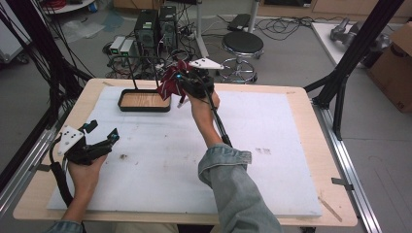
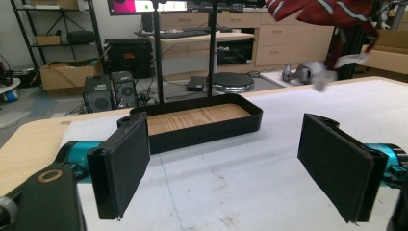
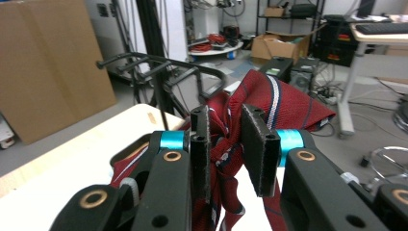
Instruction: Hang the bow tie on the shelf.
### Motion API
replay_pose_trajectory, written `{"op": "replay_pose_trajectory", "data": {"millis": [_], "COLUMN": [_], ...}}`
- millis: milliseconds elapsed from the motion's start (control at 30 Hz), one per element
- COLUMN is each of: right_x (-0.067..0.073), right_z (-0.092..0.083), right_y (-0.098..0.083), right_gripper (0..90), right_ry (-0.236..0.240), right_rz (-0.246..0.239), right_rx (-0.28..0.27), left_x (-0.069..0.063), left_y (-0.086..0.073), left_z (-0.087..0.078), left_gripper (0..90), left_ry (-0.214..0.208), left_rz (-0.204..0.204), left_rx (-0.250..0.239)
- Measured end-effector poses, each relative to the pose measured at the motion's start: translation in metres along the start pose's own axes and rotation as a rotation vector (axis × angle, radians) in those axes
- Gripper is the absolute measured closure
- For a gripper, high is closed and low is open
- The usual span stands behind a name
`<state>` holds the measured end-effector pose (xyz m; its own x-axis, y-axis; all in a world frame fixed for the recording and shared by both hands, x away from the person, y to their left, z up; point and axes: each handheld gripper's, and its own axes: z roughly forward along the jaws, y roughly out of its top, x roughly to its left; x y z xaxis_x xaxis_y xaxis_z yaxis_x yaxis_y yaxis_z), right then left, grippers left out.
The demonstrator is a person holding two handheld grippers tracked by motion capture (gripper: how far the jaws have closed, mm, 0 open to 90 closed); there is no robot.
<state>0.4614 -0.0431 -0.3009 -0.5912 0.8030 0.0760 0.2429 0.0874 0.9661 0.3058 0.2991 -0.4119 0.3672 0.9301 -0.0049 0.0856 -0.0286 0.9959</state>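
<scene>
Your tie (image 3: 250, 103), dark red with pale stripes, hangs bunched in the air just right of the tray (image 1: 144, 101), above the white mat (image 1: 272, 145); your right gripper (image 3: 226, 144) is clamped on its folds, with a white label dangling beneath; the tray is black with a wooden floor, and black rack posts (image 2: 158, 53) rise behind it; your left gripper (image 1: 99, 133) rests on the mat well in front of the tray, jaws wide apart, holding nothing.

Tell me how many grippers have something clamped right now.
1. The right gripper, raised near the black tray at the table's far side, is shut on a red striped necktie. The left gripper, at the table's near left, is open with nothing between its jaws.
</scene>
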Motion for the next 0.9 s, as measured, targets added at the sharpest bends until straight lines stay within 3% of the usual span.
{"op": "replay_pose_trajectory", "data": {"millis": [400,900], "right_x": [0.019,0.026], "right_z": [0.032,0.061], "right_y": [0.020,0.042], "right_gripper": [74.2,74.1], "right_ry": [0.058,0.068], "right_rz": [0.007,0.005], "right_rx": [-0.058,-0.083], "left_x": [0.000,0.000], "left_y": [0.000,0.000], "left_z": [-0.001,-0.001], "left_gripper": [18.9,19.0], "left_ry": [-0.006,-0.012], "left_rz": [-0.004,-0.011], "left_rx": [-0.002,-0.002]}}
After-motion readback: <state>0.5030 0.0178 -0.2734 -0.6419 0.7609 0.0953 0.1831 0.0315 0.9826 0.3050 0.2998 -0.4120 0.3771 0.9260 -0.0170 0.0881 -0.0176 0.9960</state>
